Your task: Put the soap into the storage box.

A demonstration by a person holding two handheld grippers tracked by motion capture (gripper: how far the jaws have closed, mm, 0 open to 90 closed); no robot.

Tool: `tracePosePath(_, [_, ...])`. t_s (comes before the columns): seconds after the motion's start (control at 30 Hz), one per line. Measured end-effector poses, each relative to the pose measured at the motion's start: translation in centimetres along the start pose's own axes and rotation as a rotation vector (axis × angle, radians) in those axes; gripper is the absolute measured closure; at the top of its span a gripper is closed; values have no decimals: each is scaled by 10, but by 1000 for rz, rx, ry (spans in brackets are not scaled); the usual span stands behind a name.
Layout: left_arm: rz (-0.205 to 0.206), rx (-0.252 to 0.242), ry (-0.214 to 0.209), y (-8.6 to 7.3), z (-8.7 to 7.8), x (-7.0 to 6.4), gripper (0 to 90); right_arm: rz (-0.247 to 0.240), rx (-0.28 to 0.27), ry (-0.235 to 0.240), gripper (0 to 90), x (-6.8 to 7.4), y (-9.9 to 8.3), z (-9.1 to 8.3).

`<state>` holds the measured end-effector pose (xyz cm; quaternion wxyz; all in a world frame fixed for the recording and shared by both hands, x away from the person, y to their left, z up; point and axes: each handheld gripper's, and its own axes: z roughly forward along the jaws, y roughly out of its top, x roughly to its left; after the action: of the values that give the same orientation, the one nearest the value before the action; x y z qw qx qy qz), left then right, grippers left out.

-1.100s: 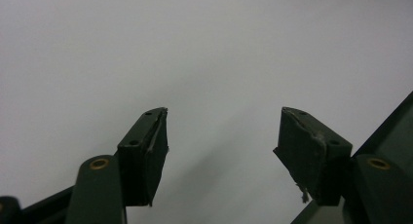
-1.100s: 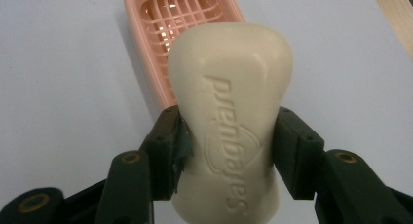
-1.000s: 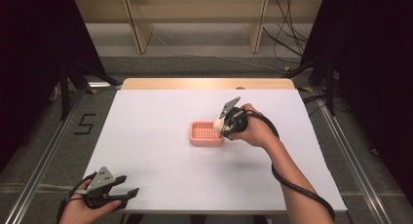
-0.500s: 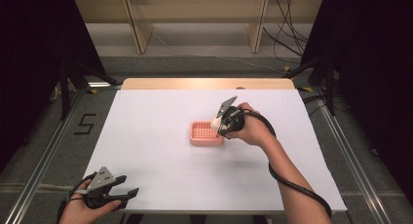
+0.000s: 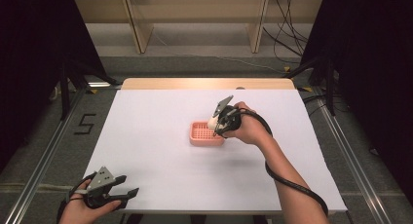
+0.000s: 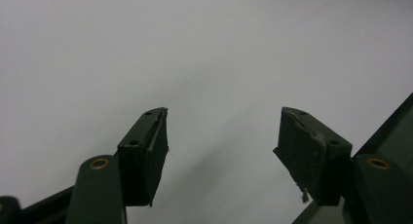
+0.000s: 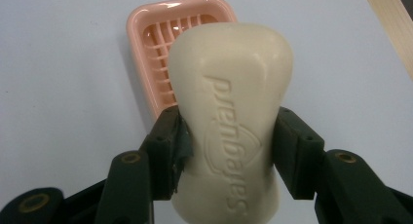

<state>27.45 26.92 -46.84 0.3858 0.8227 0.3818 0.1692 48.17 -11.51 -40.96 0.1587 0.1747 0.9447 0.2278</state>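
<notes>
A cream bar of soap [image 7: 234, 112] with embossed lettering is clamped at its waist by my right gripper [image 7: 226, 146], held in the air above a pink slatted soap dish [image 7: 165, 34]. From the high view the soap [image 5: 213, 121] hangs over the right end of the soap dish [image 5: 202, 135] near the middle of the white table, with my right gripper [image 5: 219, 124] shut on it. My left gripper [image 5: 127, 195] rests at the near left edge, its jaws apart. In the left gripper view the left gripper [image 6: 221, 136] is open over bare white surface.
The white table sheet [image 5: 156, 136] ends at a wooden strip [image 5: 204, 83] along the far side. Metal rails [image 5: 44, 156] run down both sides of the table. A black cable [image 5: 292, 185] trails along the person's right forearm.
The right gripper has carried the soap a little leftward and lower over the soap dish. The left gripper has stayed where it was.
</notes>
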Motion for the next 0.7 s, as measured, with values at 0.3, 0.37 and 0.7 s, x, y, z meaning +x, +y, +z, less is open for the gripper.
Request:
tracePosePath(0.3, [11, 6, 0, 0, -1, 1, 352, -9, 3, 9, 506, 0, 6, 1])
tracePosePath(0.37, [6, 1, 0, 0, 0, 0, 351, -9, 3, 6, 506, 0, 6, 2])
tracePosePath(0.7, [3, 5, 1, 0, -1, 0, 352, -25, 3, 8, 506, 0, 14, 4])
